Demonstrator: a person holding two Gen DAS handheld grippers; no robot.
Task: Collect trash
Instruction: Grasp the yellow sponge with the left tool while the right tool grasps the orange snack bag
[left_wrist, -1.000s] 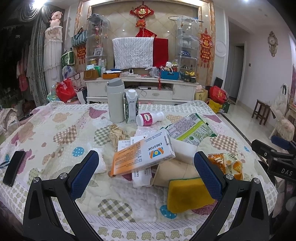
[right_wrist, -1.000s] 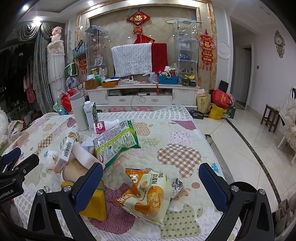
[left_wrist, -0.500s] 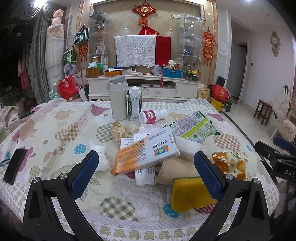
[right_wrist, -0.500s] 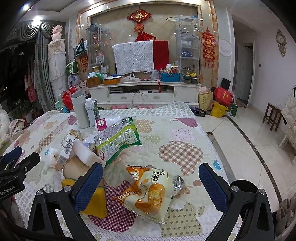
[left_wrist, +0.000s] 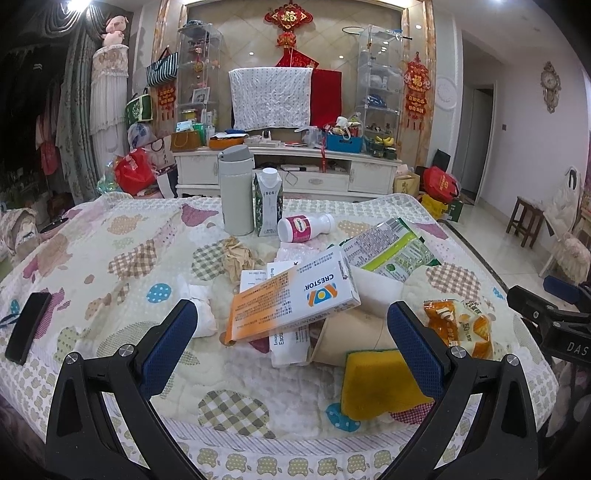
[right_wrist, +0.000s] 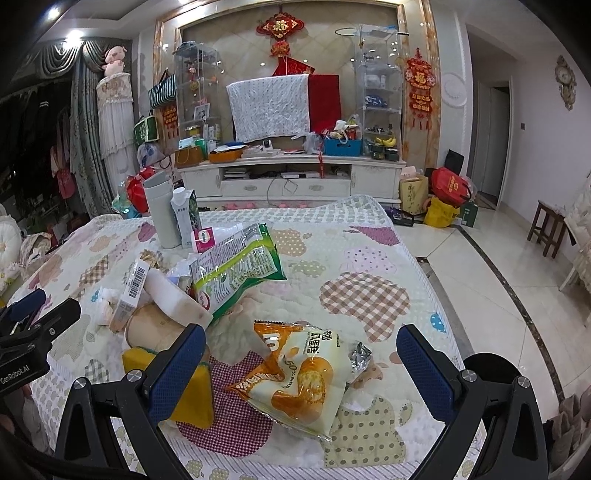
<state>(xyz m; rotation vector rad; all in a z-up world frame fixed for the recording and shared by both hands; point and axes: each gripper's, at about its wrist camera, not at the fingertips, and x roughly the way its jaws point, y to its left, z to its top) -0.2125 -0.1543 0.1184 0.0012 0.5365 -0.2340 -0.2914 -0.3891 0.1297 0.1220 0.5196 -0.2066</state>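
Trash lies on a quilted table. In the left wrist view I see an orange-and-white Crestor box (left_wrist: 295, 299), crumpled brown paper (left_wrist: 236, 256), white tissue (left_wrist: 201, 314), a green wrapper (left_wrist: 391, 251), a yellow sponge (left_wrist: 376, 384) and a tipped pink-label bottle (left_wrist: 304, 228). My left gripper (left_wrist: 291, 345) is open and empty, just short of the box. In the right wrist view my right gripper (right_wrist: 301, 363) is open and empty, straddling an orange snack bag (right_wrist: 303, 376). The green wrapper (right_wrist: 236, 269) lies beyond it.
A grey flask (left_wrist: 236, 192) and a milk carton (left_wrist: 267, 205) stand upright at the far side. A black phone (left_wrist: 27, 326) lies at the table's left edge. The table's right edge drops to tiled floor (right_wrist: 498, 288). A cluttered TV cabinet (right_wrist: 288, 177) stands behind.
Both grippers have drifted slightly; the left view has shifted a little so the trash sits a bit farther right. Both stay open and empty.
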